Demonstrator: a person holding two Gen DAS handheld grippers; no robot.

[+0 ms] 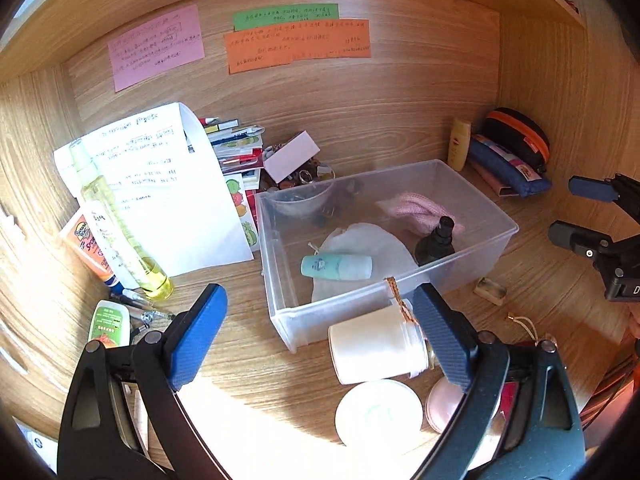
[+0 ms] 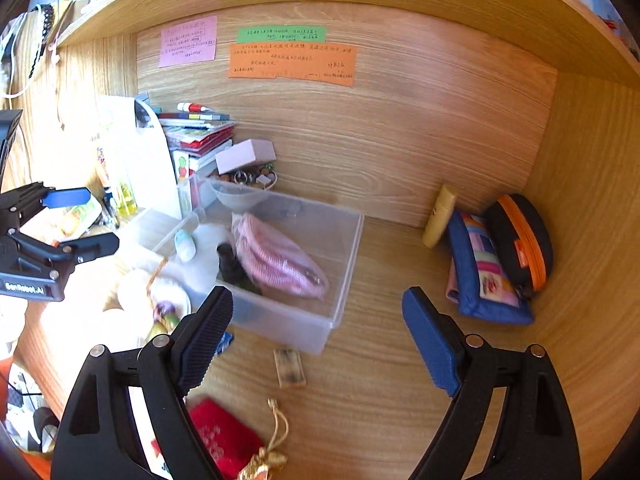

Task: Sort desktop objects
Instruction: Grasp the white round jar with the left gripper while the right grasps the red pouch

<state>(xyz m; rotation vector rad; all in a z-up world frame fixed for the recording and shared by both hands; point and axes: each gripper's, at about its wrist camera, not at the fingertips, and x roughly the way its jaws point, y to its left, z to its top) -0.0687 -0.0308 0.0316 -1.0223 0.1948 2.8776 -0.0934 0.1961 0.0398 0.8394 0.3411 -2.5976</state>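
clear plastic bin (image 1: 288, 322): lidless, holds pink knit pouch (image 1: 416, 208), mint tube (image 1: 336, 267) | left gripper (image 1: 320, 340): wide, empty, bin at 12 o'clock | right gripper (image 2: 318, 340): wide, empty

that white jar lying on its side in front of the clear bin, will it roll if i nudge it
Probably. The white jar lies on its round side on bare wood, so a sideways nudge should roll it. Its smooth wall may slip between pads. The braided cord at its neck might drag.
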